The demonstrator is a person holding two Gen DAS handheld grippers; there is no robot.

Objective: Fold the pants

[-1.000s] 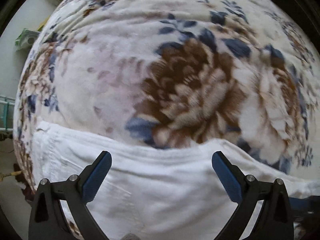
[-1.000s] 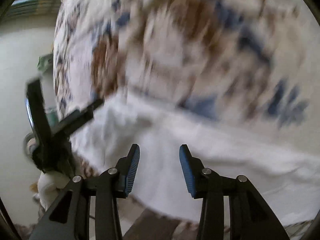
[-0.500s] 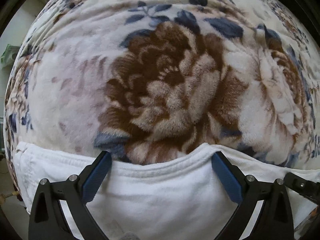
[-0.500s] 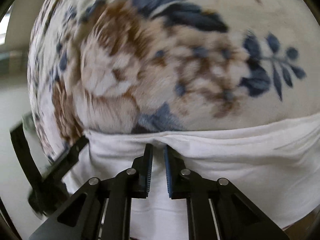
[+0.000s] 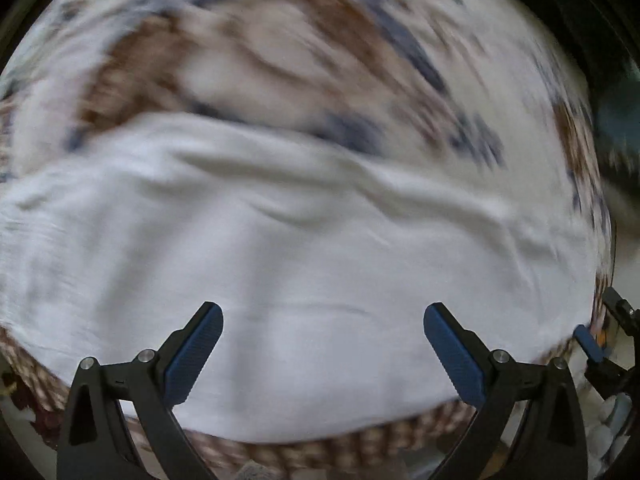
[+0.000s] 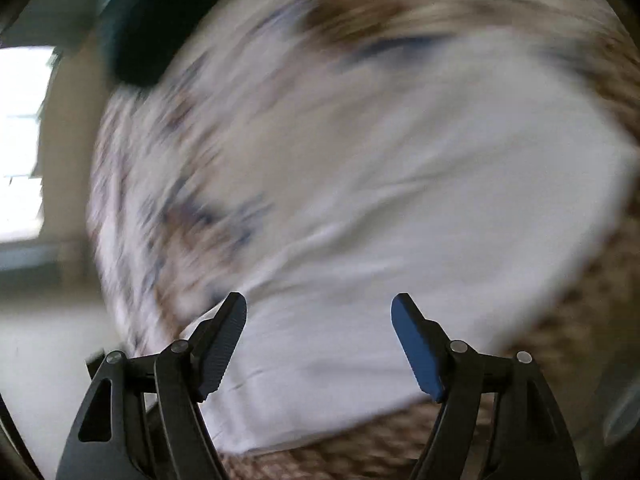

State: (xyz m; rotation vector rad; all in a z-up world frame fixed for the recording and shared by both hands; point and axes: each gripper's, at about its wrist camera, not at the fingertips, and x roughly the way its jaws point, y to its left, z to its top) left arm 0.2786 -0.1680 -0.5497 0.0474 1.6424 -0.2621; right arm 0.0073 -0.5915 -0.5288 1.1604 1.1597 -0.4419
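Note:
The white pants (image 5: 304, 264) lie spread flat on a floral blanket (image 5: 280, 60), with a few soft creases. In the left wrist view my left gripper (image 5: 322, 344) is open above the near part of the pants and holds nothing. In the right wrist view the pants (image 6: 420, 208) fill the middle and right, and my right gripper (image 6: 318, 336) is open above their near edge, empty. The right gripper also shows at the far right of the left wrist view (image 5: 600, 344). Both views are blurred by motion.
The blanket (image 6: 168, 184) covers a bed whose near edge (image 5: 320, 452) runs just under the pants. A dark object (image 6: 148, 28) sits at the blanket's far end. A bright window (image 6: 20, 140) and pale floor (image 6: 40, 360) lie to the left in the right wrist view.
Both grippers have pulled back from the pants' far edge, so more white cloth shows. My right gripper was nearly shut half a second ago and now stands open.

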